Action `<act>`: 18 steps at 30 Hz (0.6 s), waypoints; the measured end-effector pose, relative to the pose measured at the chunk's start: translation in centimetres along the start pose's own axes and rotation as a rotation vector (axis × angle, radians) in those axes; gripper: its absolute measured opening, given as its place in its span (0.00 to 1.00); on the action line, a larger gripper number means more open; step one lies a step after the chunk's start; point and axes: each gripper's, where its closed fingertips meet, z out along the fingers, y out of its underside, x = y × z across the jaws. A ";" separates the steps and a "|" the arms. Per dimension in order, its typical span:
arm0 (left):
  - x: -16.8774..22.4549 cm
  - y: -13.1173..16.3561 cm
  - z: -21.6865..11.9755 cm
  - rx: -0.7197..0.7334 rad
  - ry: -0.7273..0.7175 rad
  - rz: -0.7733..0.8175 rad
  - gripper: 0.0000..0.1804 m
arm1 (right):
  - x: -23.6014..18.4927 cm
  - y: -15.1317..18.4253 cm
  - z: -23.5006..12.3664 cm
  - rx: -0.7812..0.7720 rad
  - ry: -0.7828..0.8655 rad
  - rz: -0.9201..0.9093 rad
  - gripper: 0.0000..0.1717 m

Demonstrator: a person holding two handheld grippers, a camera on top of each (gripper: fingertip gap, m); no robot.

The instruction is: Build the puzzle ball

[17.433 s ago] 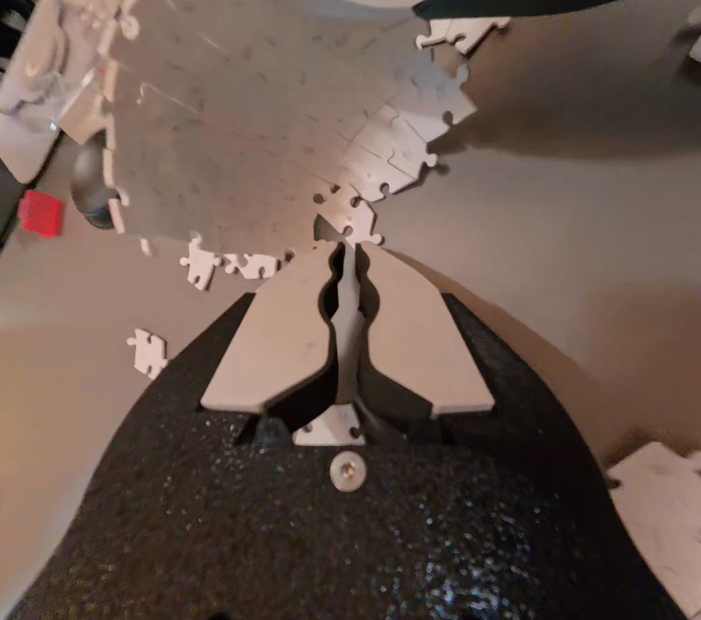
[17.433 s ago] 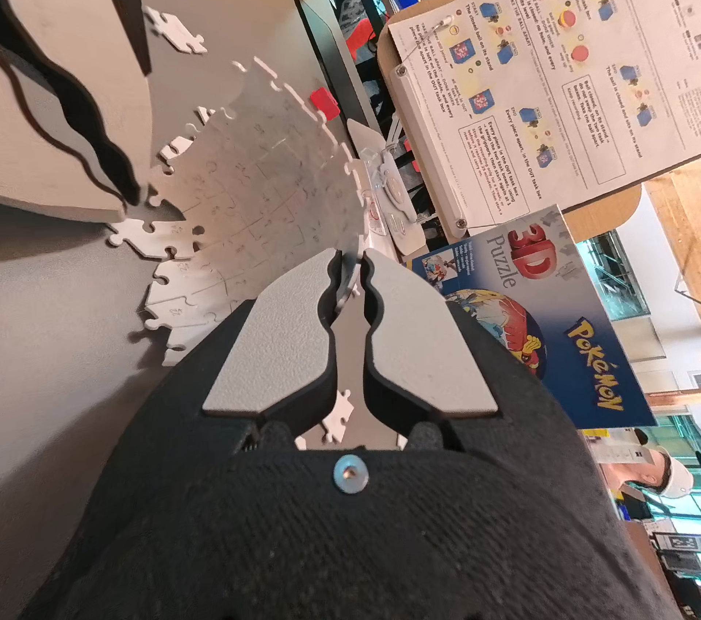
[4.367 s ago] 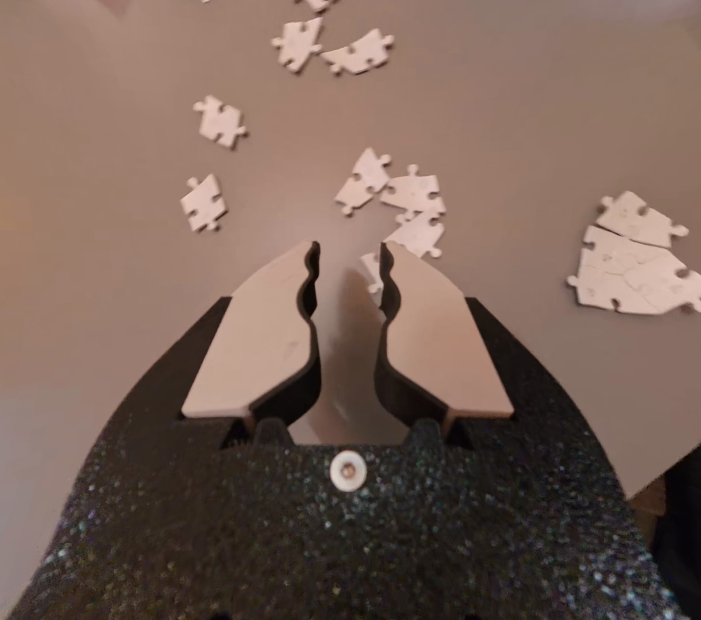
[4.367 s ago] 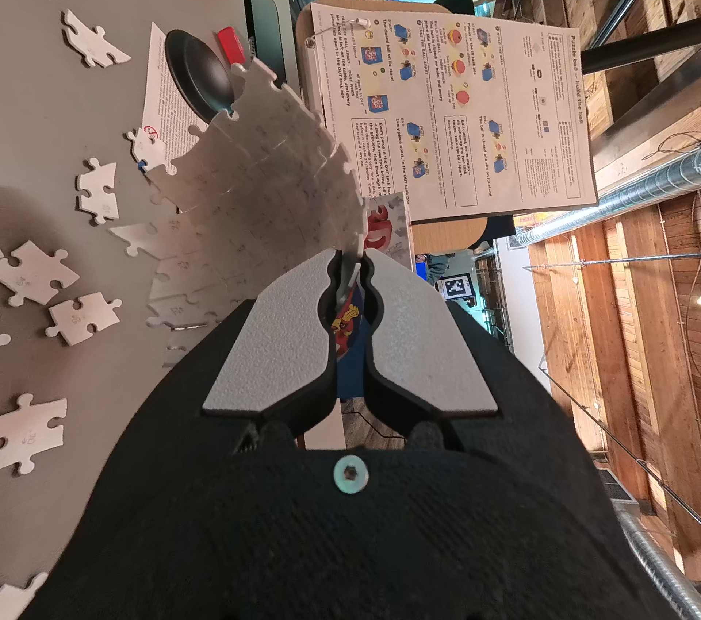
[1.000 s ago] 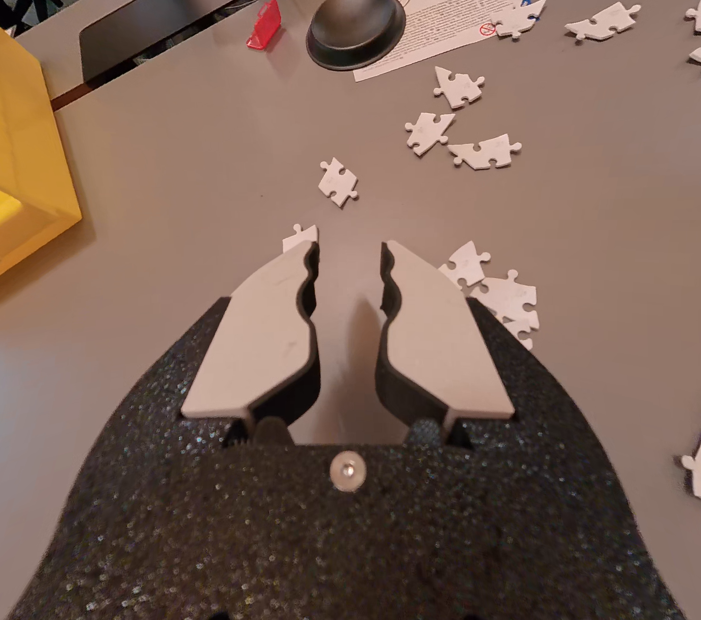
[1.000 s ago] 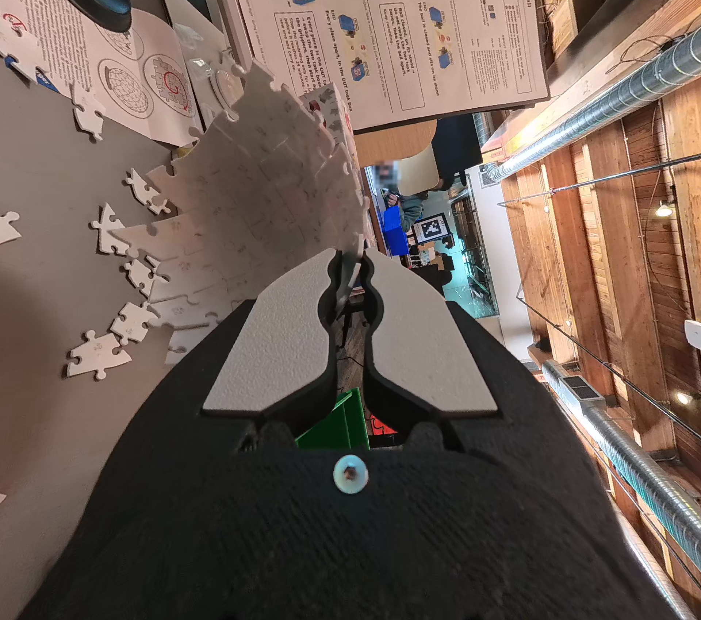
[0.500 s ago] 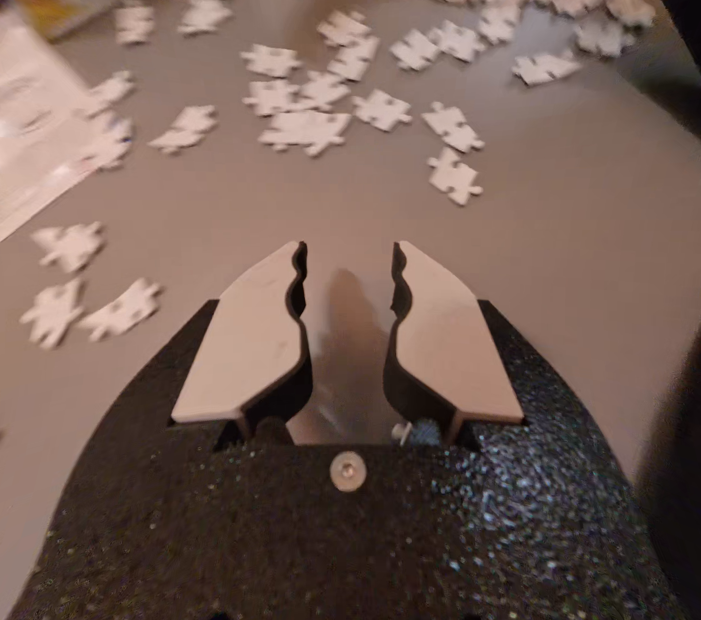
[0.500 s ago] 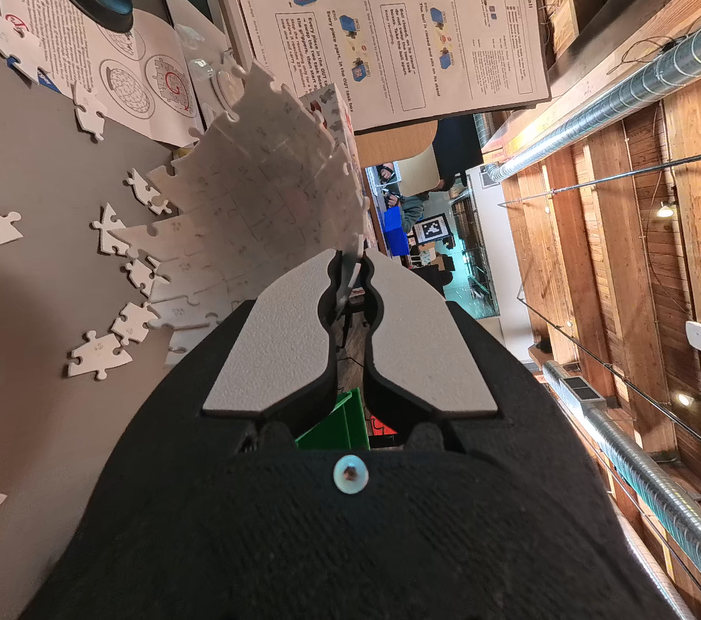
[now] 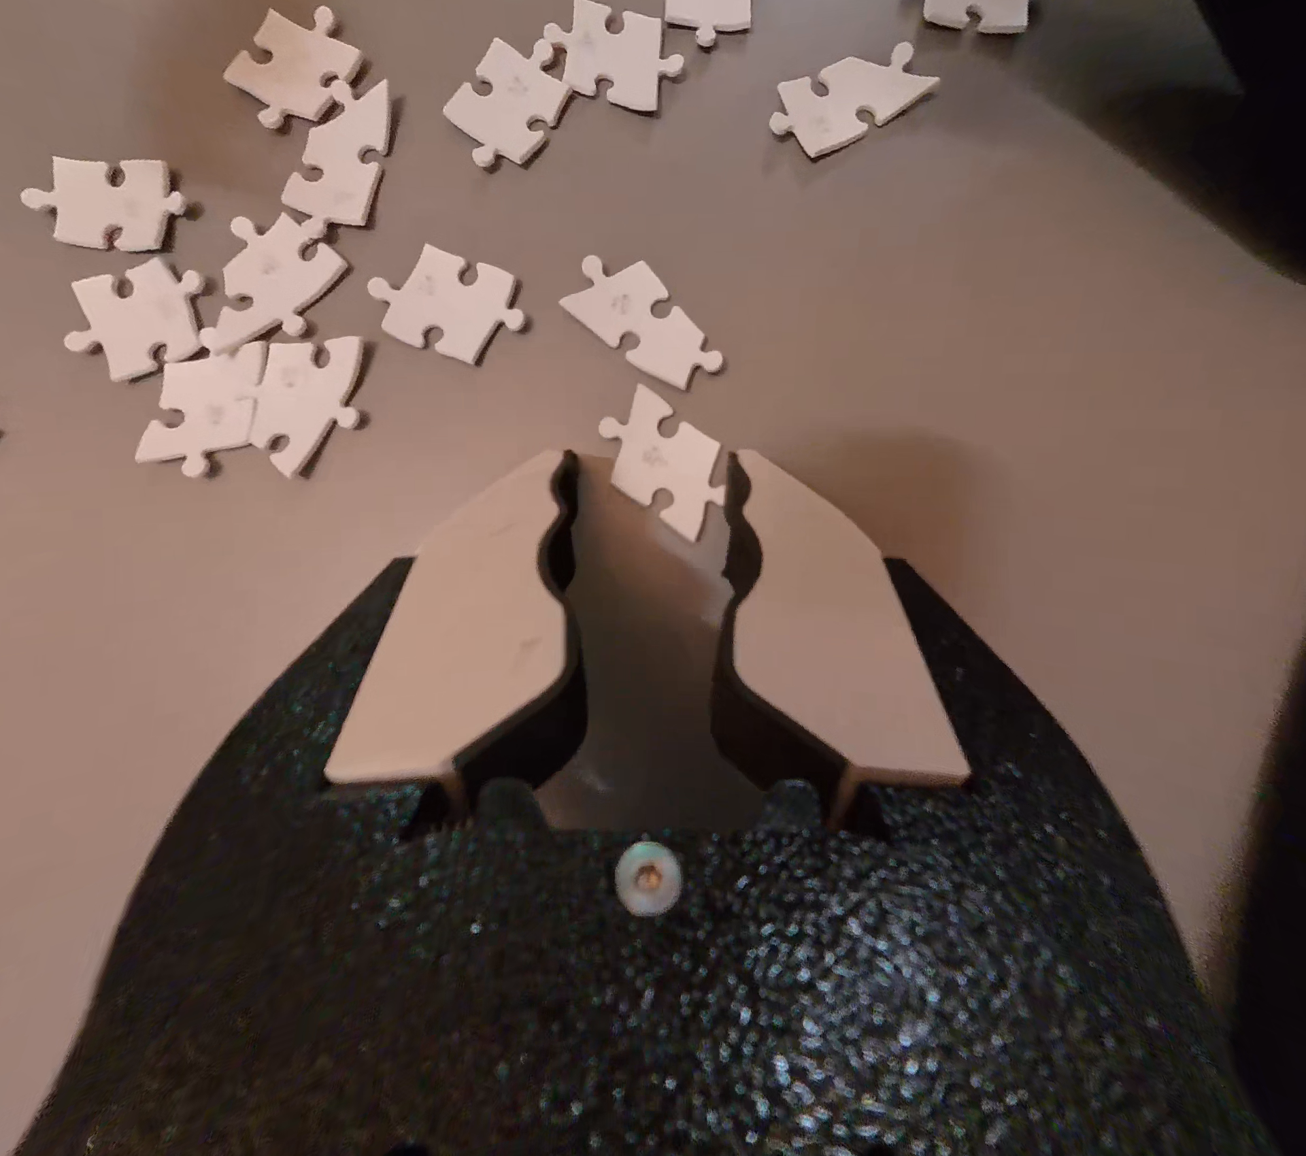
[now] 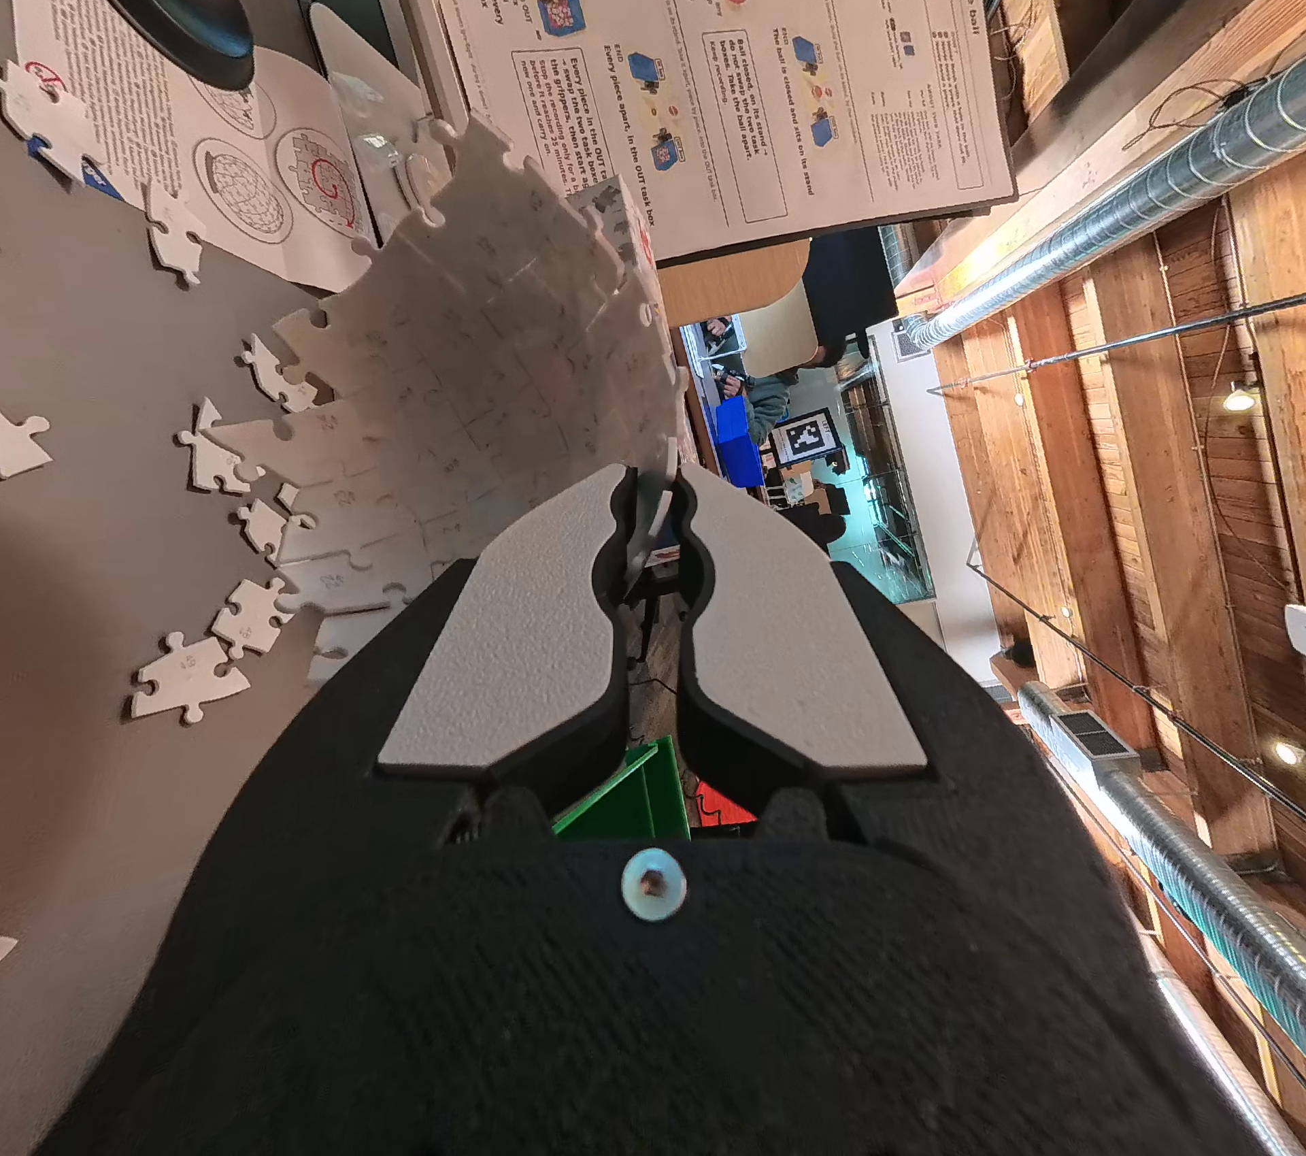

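The grey surface (image 9: 919, 309) carries many loose white puzzle pieces. The right gripper (image 10: 654, 479) is clamped on the rim of a curved shell of joined white pieces (image 10: 480, 387), held up above the surface. The left gripper (image 9: 650, 464) stands open and bare over one loose puzzle piece (image 9: 664, 457), which lies flat between its fingertips.

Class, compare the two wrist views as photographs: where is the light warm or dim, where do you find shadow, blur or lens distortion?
Left wrist view: dim, warm light on the grey table; the left gripper casts a soft shadow; the white loose puzzle pieces look slightly soft. Right wrist view: brighter and sharper; wide-angle bending curves the silver duct; the curved white puzzle shell is shaded inside.
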 end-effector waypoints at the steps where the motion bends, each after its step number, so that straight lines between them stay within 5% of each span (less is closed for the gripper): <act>1: 0.0 -0.1 0.0 0.003 -0.006 -0.005 0.16 | 0.0 0.0 0.0 0.001 0.000 0.000 0.05; 9: 0.0 0.1 -0.3 0.020 -0.013 -0.036 0.13 | -0.2 -0.3 0.1 0.004 -0.005 -0.005 0.05; 12: -2.2 0.6 -3.5 0.077 -0.083 -0.071 0.13 | -0.3 -0.7 0.2 0.012 -0.010 -0.010 0.05; 14: -6.2 2.9 -7.8 0.066 -0.210 -0.119 0.14 | -0.5 -1.3 0.3 0.029 -0.014 -0.010 0.05; 18: -14.5 12.3 -16.9 -0.036 -0.493 -0.387 0.14 | -2.1 -4.4 1.2 0.105 -0.062 -0.013 0.05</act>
